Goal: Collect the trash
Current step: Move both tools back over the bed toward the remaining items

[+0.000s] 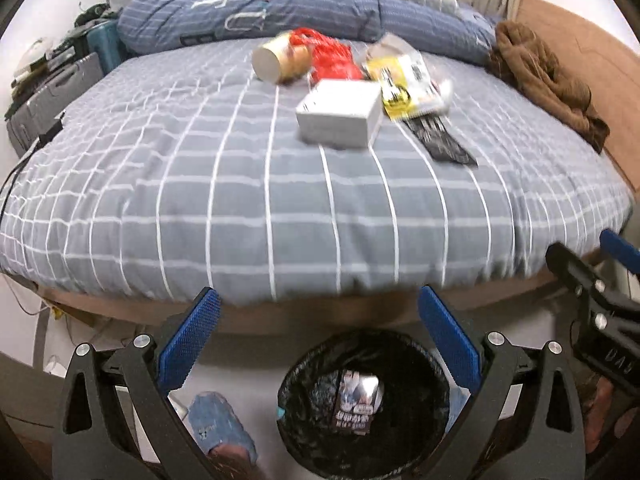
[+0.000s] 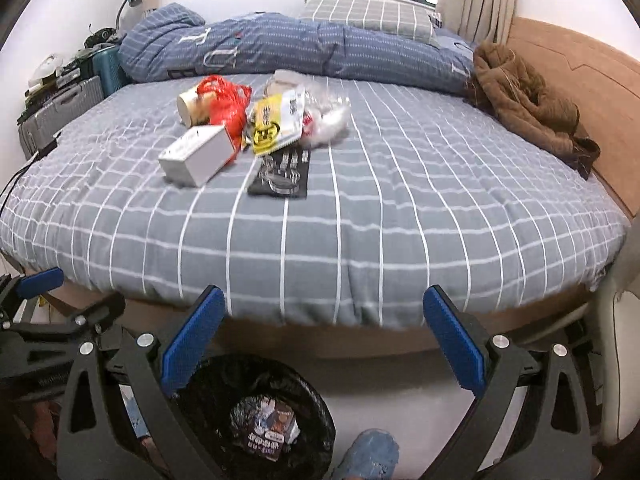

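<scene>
- Trash lies clustered mid-bed (image 2: 360,216), well ahead of both grippers: white box (image 2: 198,154), paper cup (image 2: 192,108) on its side, red bag (image 2: 228,100), yellow wrapper (image 2: 276,124), black packet (image 2: 282,172).
- Bin (image 1: 362,404), black-lined, stands on the floor below the jaws, one wrapper inside.
- Left gripper (image 1: 318,336) and right gripper (image 2: 324,336) both gape wide, holding nothing.
- Box lies nearest; the left view is blurred.
</scene>
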{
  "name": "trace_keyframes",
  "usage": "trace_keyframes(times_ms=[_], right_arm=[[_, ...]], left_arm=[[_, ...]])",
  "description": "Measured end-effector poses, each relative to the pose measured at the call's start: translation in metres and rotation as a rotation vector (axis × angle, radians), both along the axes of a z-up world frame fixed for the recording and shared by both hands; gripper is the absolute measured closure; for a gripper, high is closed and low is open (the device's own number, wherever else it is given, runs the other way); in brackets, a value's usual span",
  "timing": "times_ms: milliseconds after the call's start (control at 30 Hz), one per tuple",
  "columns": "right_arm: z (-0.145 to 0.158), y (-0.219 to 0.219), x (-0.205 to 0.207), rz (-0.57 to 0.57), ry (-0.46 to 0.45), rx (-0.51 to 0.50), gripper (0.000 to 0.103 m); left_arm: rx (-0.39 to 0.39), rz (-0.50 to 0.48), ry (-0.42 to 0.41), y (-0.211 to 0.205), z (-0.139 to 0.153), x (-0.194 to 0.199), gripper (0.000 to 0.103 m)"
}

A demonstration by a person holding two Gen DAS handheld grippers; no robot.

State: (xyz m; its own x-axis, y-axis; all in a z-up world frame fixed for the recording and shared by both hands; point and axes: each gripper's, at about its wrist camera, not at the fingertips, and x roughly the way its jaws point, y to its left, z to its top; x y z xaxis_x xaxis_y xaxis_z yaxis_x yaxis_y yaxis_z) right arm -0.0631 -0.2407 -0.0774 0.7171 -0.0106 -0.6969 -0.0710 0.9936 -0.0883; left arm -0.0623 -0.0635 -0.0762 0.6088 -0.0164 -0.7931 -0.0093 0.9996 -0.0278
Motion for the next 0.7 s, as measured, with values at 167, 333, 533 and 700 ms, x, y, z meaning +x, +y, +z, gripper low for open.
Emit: trace_keyframes(times_ms=[167,333,533,700], right_arm=[[0.003,0.002,0.025,0.008,0.003,0.018,0.007],[0.008,0.008,0.046,0.019,-0.032,-0.015,0.008],[0.006,0.013,0.076,0.035,-0.021,-0.001,0.008],[0.004,0.011,0.096,0.027,-0.009,0.011,0.008]], left_arm=[[-0.014,0.012,-0.019,0.007,0.008,0.026,0.006],[-0.033,-0.005,-0.030,0.008,0.014,0.047,0.006],[-0.034,-0.009,-0.038,0.008,0.017,0.066,0.006],[-0.033,-0.009,-0.025,0.008,0.012,0.089,0.006]])
